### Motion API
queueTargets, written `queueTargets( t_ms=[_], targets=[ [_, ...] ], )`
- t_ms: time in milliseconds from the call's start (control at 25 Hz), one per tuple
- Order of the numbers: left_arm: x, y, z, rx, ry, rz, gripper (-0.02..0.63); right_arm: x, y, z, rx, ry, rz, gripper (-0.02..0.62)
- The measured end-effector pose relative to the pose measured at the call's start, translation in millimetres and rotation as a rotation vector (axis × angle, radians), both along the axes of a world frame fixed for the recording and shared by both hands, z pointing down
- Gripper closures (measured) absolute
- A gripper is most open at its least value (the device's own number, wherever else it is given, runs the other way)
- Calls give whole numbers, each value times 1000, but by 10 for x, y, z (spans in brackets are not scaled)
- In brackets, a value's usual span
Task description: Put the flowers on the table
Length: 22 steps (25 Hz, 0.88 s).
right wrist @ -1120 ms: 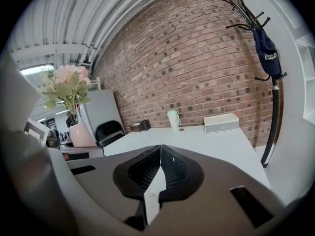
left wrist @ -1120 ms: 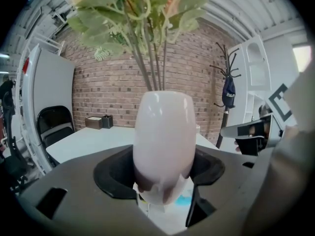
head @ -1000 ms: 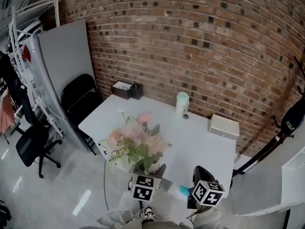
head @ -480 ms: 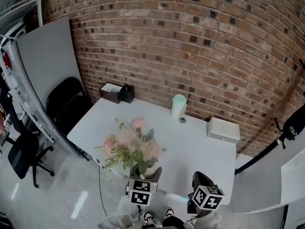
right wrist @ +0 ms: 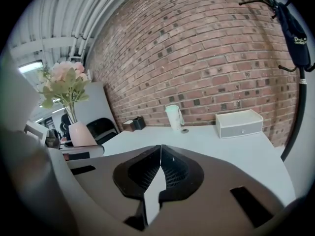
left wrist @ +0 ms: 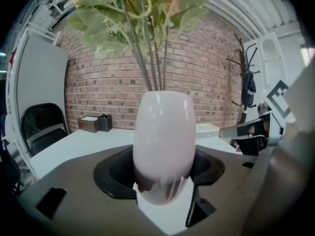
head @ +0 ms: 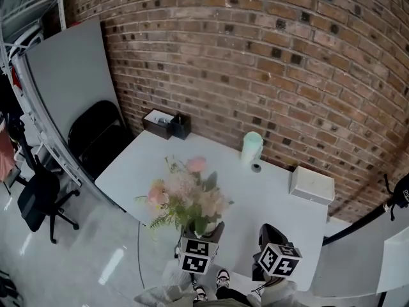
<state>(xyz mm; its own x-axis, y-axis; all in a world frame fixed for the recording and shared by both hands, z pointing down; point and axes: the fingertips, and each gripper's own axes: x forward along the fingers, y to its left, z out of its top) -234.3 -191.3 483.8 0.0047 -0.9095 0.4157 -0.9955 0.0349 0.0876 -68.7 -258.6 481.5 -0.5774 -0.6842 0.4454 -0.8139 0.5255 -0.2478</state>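
Bunch of pink and cream flowers (head: 188,190) with green fronds, stems upright in a pale pink egg-shaped vase (left wrist: 164,136). Vase clamped low on its body between the jaws of the left gripper (left wrist: 165,183), upright, blooms rising above the gripper's marker cube. Seen from the head view over the near part of the white table (head: 144,165), close to its front edge; cannot tell whether the vase's base touches the top. Just to the right, the right gripper (right wrist: 158,168), jaws pressed together with nothing between them, held over the table's near right corner and apart from the vase. Farther back on the table, near the brick wall (head: 268,56): a pale green cup (head: 251,148) with a small round object (head: 256,167) just in front of it, a white box (head: 311,185) with a drawer front at the right end, and a brown box (head: 158,123) touching a black holder (head: 181,126) at the left end. Left of the table, a black folding chair (head: 96,136) against a grey panel (head: 70,82), and a black office chair (head: 39,197) on the glossy floor. Below the grippers, the tips of the person's shoes (head: 222,277)
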Motion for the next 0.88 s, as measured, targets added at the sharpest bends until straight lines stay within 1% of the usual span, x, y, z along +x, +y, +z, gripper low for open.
queueTargets(
  t_ms=[160, 400, 560, 880],
  targets=[
    [-16, -234, -2, -2, 8, -15, 318, -22, -192, 72, -23, 9, -16, 571],
    [0, -534, 141, -28, 8, -13, 317, 110, -477, 184, -44, 20, 10, 571],
    [64, -789, 223, -40, 11, 7, 318, 250, -664, 287, -65, 23, 45, 571],
    [275, -1477, 342, -31, 12, 54, 318, 532, -1056, 484, -104, 42, 94, 571]
  ],
)
